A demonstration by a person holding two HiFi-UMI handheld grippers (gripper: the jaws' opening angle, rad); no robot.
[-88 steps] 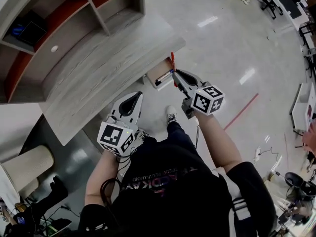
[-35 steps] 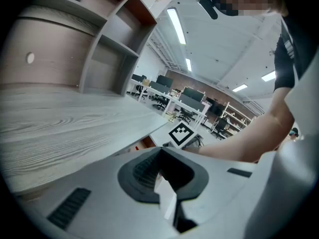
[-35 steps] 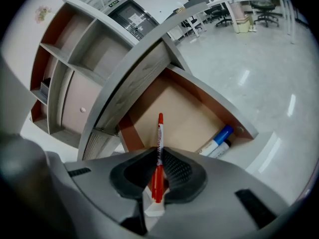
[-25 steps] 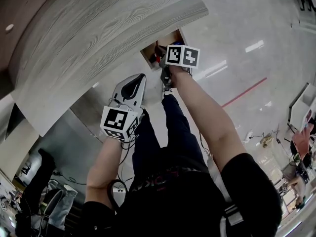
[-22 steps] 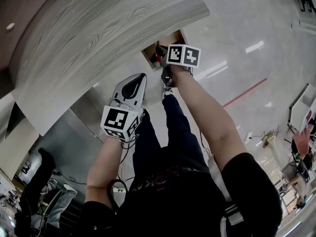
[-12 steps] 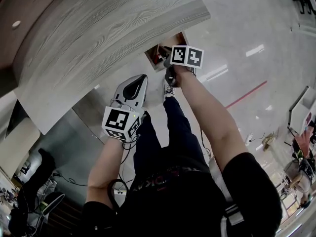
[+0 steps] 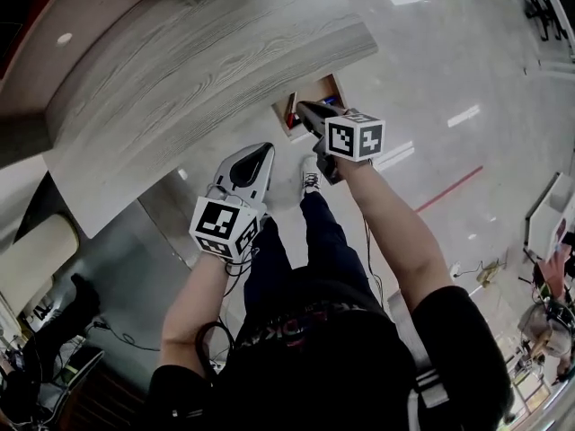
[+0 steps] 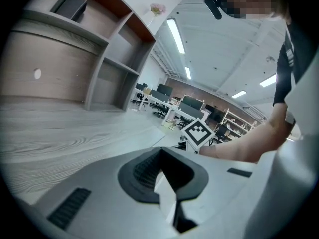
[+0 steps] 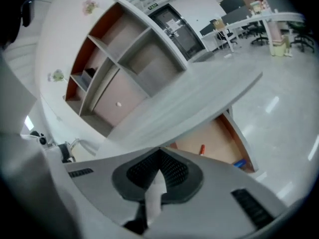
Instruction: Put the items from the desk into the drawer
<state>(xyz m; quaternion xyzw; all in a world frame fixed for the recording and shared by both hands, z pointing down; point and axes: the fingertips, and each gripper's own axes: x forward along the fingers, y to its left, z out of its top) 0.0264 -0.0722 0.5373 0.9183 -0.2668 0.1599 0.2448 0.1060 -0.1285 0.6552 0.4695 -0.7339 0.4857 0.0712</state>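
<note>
Seen from above, I stand at a curved grey wood-grain tabletop (image 7: 207,70), a gripper in each hand. The drawer (image 7: 334,83) stands open under the tabletop's edge, its brown wooden floor showing.

My right gripper (image 7: 304,106) is held over the open drawer, tips pointing toward it. Its jaws have just been closing and are now together, with nothing between them. Its marker cube (image 7: 355,137) sits just above my hand.

My left gripper (image 7: 267,148) hangs beside the right one, on the near side of the tabletop's edge and apart from the drawer. Its jaws are also together and empty.

In the right gripper view the drawer lies just past the jaw tips. A red pen (image 9: 202,149) lies on the drawer floor – near its middle – and a blue item (image 9: 239,163) lies close to the front corner, apart from the pen. Behind the tabletop rise shelves (image 9: 124,49) with orange-brown inner walls. Glossy pale floor (image 7: 431,61) spreads out beyond the drawer.
</note>
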